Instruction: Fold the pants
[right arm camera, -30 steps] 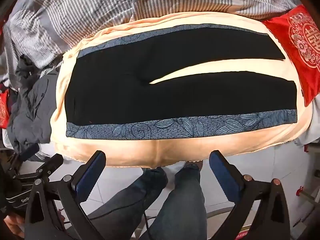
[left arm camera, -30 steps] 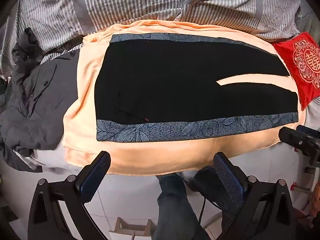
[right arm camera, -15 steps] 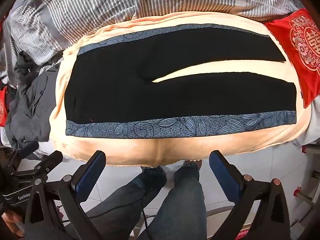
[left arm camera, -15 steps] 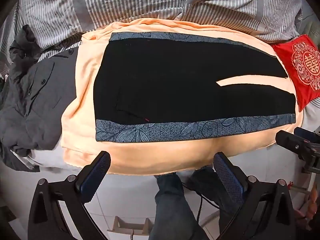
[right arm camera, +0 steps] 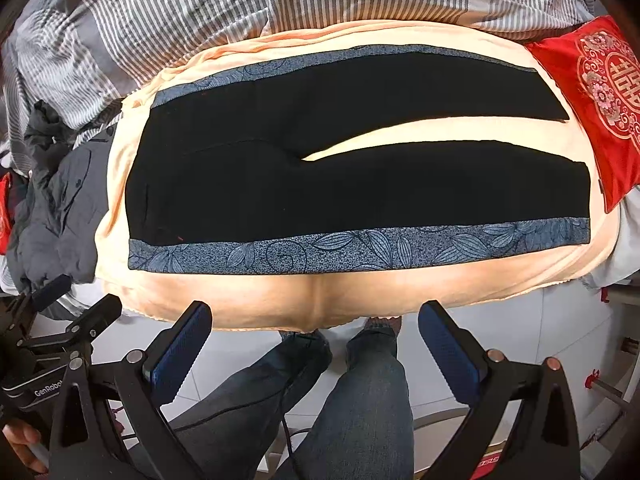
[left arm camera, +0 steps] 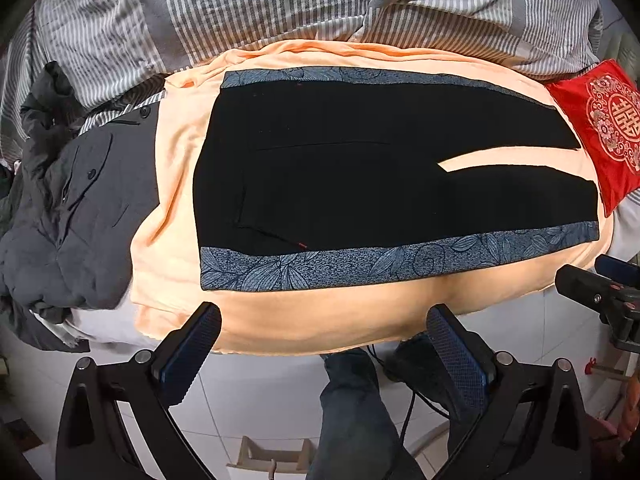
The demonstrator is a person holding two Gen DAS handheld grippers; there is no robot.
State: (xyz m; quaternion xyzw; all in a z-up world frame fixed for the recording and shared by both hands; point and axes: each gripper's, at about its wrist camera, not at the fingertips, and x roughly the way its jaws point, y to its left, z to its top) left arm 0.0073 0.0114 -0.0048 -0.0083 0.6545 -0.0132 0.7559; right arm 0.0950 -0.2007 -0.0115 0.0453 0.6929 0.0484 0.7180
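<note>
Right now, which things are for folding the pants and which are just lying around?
For the job:
black pants
left gripper, open
right gripper, open
peach blanket under the pants

Just lying about:
red cushion
grey jacket
striped duvet

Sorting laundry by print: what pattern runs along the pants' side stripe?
Blue leaf print on the side stripe, clearest in the right wrist view.

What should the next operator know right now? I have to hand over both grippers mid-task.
Left gripper: open, empty, held off the near bed edge.
Right gripper: open, empty, likewise short of the bed.
Black pants lie flat and unfolded on the peach blanket, waist left, legs splayed toward the red cushion.
Done: pants spread out. Left: every fold.
</note>
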